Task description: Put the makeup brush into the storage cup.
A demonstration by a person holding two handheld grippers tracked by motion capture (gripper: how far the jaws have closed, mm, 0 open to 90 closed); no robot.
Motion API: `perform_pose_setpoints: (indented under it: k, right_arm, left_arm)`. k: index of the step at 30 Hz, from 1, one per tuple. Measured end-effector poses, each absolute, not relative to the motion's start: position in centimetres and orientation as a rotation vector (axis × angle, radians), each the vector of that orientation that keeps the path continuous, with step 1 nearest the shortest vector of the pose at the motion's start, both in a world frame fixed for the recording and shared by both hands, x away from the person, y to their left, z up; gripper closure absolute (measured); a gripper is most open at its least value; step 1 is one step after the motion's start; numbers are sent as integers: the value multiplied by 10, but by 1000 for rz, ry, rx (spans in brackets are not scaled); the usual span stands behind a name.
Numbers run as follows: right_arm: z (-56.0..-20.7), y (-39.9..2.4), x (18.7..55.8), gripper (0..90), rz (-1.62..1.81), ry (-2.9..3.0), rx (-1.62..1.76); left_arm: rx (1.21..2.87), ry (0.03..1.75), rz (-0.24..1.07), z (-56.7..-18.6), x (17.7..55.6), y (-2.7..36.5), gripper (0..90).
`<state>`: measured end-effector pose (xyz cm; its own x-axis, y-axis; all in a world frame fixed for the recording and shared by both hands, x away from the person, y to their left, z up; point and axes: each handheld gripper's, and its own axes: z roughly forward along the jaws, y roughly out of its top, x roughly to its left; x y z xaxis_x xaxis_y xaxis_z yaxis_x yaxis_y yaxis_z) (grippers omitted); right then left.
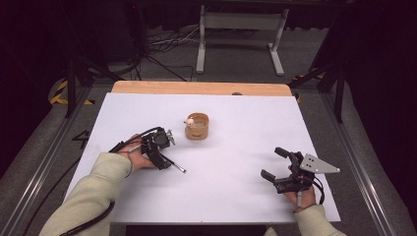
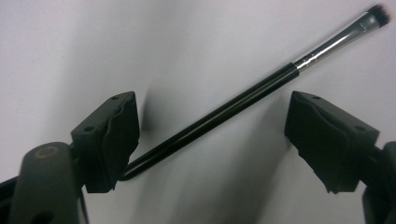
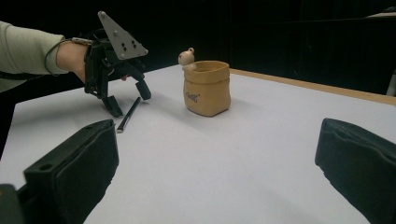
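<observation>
A thin makeup brush [image 2: 219, 114] with a black handle, silver ferrule and dark bristles lies flat on the white table [image 1: 231, 196]. My left gripper [image 2: 210, 140] stands open over it, one jaw on each side of the handle. The handle's end sits close to the left pad, and I cannot tell whether they touch. From above, the left gripper [image 1: 160, 156] points down at the brush [image 1: 176, 165], left of centre. In the right gripper view the left gripper [image 3: 130, 102] straddles the brush [image 3: 128, 113]. My right gripper [image 1: 271, 162] is open and holds nothing, at the table's right front; its own camera shows the right gripper [image 3: 215, 168] spread wide.
A small tan pot [image 1: 197, 129] with a little bear figure on its rim stands mid-table, just right of and behind the left gripper; the pot [image 3: 208, 91] is upright. A wooden strip [image 1: 201, 88] edges the table's far side. Cables and a stand's legs lie on the floor beyond.
</observation>
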<state>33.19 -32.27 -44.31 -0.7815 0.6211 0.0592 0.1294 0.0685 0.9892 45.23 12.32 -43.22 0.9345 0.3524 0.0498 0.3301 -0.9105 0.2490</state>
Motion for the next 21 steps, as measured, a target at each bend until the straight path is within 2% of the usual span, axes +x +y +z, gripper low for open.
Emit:
perform_pose_setpoints:
  k: [9,19,21]
  right_arm:
    - [-444,-323,332,0,1768,1979,755]
    - [-444,-323,332,0,1787,1979,762]
    - [-444,-323,332,0,1791,1977,761]
  left_arm:
    - [2870,492,73,-429,451,121,357]
    - [2891,468,48,-427,450,120,440]
    - [2898,464,46,-426,450,120,514]
